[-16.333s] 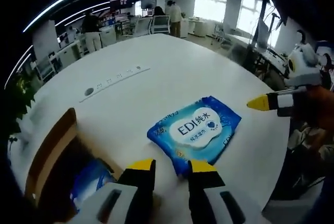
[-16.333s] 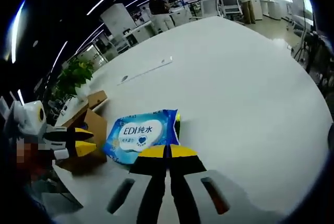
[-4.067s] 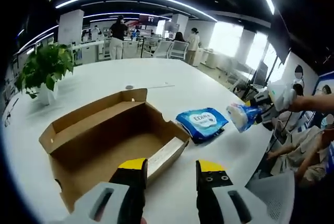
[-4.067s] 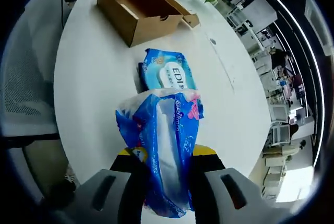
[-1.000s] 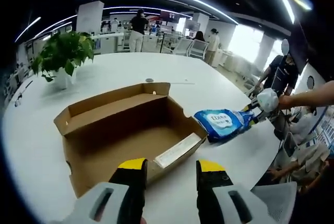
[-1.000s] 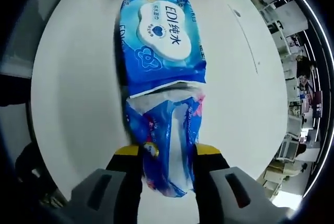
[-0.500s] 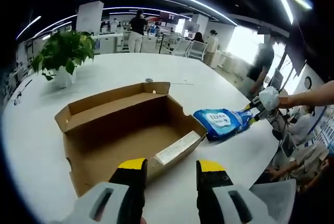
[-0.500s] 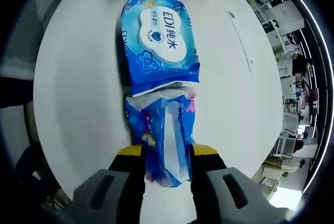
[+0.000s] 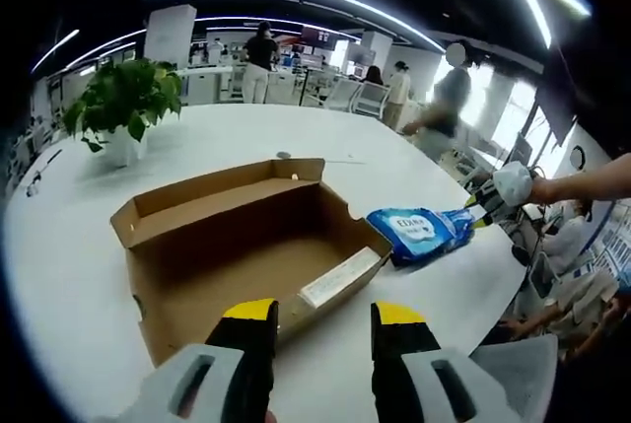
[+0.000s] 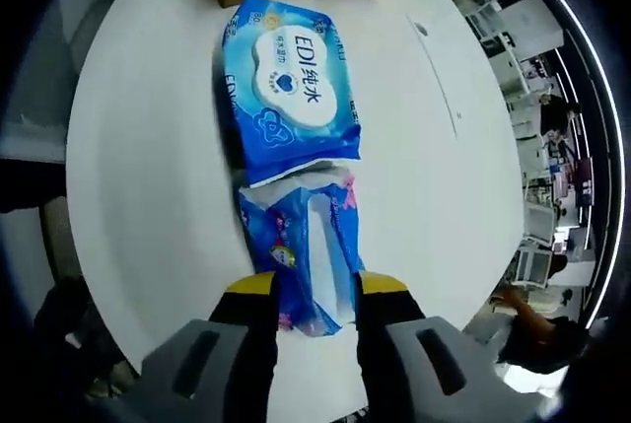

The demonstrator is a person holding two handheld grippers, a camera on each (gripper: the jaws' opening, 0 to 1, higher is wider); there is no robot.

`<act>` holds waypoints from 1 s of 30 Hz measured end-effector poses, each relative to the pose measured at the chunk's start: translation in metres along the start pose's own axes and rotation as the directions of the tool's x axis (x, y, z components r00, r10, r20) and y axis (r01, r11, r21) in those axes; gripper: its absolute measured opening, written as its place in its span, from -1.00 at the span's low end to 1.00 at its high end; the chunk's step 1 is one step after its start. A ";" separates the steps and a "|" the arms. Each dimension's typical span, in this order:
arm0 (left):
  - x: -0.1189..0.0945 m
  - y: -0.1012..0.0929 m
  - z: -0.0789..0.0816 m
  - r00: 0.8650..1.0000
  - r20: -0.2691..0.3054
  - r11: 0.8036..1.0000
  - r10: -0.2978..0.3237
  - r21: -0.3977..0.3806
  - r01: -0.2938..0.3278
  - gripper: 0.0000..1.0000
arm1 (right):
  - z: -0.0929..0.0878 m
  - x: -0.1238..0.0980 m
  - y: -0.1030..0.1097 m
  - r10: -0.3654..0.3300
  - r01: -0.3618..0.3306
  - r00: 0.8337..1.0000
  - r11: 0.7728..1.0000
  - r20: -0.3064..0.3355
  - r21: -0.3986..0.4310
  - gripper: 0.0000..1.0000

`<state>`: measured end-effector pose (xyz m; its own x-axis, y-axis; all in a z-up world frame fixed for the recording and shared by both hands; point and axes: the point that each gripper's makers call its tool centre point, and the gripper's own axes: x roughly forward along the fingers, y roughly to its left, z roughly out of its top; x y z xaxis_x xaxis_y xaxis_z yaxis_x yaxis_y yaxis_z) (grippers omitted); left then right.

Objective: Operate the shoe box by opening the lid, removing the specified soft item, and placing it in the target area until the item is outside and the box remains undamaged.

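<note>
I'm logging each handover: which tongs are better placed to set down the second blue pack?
Right. The right tongs have the soft pack between the jaws, on the table beside the wipes. The left tongs hover open by the empty box.

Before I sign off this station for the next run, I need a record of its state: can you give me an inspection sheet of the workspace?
Surface: round white table, bare around the items.
Job's things: open cardboard shoe box, only a pale flat strip seen inside; EDI wipes pack flat on the table outside it; second blue soft pack lying end to end against it.
Clutter: potted plant at the far edge.
Grippers: right gripper has its jaws either side of the second pack's near end, grip unclear; left gripper open, holding nothing.
Cables: nothing seen.
Surroundings: open office, people standing in the background.
</note>
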<state>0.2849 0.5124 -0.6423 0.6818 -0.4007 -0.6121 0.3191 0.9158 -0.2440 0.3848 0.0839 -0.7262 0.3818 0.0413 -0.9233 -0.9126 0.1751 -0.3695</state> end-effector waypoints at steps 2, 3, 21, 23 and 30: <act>-0.001 0.002 -0.001 1.000 0.000 1.000 -0.002 0.000 0.002 -0.24 | 0.001 -0.002 0.002 -0.001 0.001 1.000 1.000 0.000 0.007 -0.46; -0.002 0.003 -0.002 1.000 0.000 1.000 -0.003 0.001 0.003 -0.24 | 0.001 -0.004 0.003 -0.002 0.002 1.000 1.000 -0.002 0.009 -0.46; -0.016 0.017 -0.006 1.000 0.019 1.000 0.000 -0.013 0.000 -0.24 | 0.027 -0.010 0.011 -0.004 0.004 1.000 1.000 0.002 0.018 -0.46; -0.018 0.021 -0.006 1.000 0.022 1.000 0.002 -0.018 -0.001 -0.24 | 0.031 -0.009 0.013 -0.003 0.003 1.000 1.000 0.004 -0.001 -0.46; -0.024 0.029 -0.009 1.000 0.028 0.999 0.010 -0.033 -0.009 -0.24 | 0.060 -0.009 0.016 0.002 -0.001 1.000 0.999 0.027 -0.033 -0.45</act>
<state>0.2718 0.5489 -0.6415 0.7028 -0.3924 -0.5933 0.2915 0.9197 -0.2630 0.3757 0.1448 -0.7178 0.3837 0.0680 -0.9209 -0.9173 0.1427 -0.3717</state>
